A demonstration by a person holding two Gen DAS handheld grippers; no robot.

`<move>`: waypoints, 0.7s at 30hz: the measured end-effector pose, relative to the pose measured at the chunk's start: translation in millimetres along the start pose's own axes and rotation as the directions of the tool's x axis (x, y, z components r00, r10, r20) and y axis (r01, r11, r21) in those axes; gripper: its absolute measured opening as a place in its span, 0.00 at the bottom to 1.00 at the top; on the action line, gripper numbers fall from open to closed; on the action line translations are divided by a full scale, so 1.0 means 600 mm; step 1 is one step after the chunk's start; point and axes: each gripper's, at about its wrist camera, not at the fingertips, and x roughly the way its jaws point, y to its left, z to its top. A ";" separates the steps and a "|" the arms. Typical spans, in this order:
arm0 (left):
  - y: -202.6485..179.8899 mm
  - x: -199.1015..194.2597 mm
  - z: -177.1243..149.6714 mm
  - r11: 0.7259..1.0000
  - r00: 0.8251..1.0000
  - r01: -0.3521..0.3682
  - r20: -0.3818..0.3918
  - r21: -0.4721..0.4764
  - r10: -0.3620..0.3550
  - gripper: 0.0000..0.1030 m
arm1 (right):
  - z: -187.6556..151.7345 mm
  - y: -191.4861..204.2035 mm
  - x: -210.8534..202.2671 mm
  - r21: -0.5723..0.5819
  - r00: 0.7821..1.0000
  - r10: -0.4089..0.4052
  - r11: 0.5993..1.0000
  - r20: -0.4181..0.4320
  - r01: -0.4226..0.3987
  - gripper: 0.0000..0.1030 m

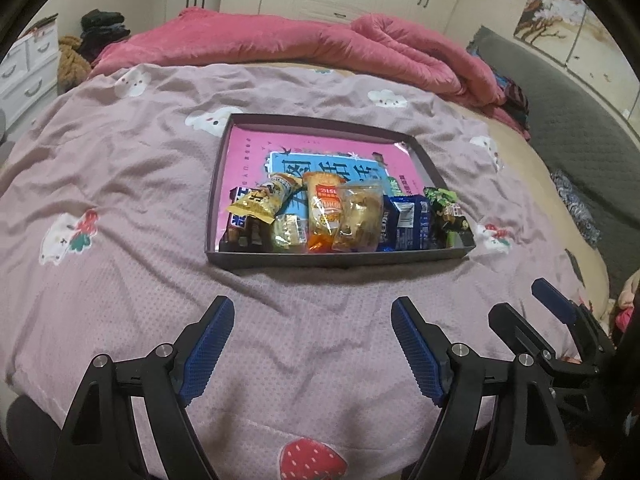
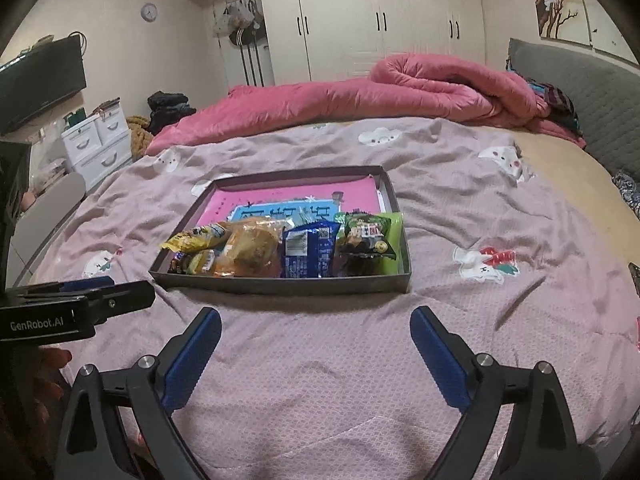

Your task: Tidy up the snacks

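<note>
A shallow dark box [image 1: 340,260] [image 2: 280,284] lies on the bed, with a pink and blue sheet on its floor. Several snack packets crowd its near end: a yellow packet [image 1: 264,200] [image 2: 196,238], an orange one [image 1: 322,204], a clear bag of brown pieces [image 1: 358,216] [image 2: 250,252], a blue packet [image 1: 408,220] [image 2: 310,254] and a green one [image 1: 446,210] [image 2: 370,238]. My left gripper [image 1: 314,308] hovers open over the bedcover, short of the box, nothing between its fingers. My right gripper [image 2: 316,318] is open too, equally empty, and shows at the right edge of the left wrist view [image 1: 520,300].
The bed has a mauve cover [image 1: 160,184] [image 2: 480,208] with cartoon prints. A rolled pink quilt [image 1: 320,40] [image 2: 400,88] lies along the far side. A grey headboard [image 2: 580,80] stands at right, white drawers [image 2: 100,144] and a television [image 2: 40,80] at left, wardrobes behind.
</note>
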 end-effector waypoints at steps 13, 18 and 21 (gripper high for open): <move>-0.002 -0.017 -0.027 1.000 1.000 -0.018 0.005 0.007 0.018 0.80 | -0.018 0.010 -0.022 0.007 1.000 0.004 1.000 -0.005 -0.004 0.97; -0.009 -0.016 -0.039 1.000 1.000 -0.024 0.005 0.020 0.024 0.80 | -0.027 0.005 -0.017 0.026 0.999 0.005 1.000 -0.034 -0.004 0.98; -0.010 -0.014 -0.040 1.000 1.000 -0.023 0.003 0.022 0.022 0.80 | -0.027 0.001 -0.015 0.038 0.999 0.005 0.999 -0.039 -0.004 0.98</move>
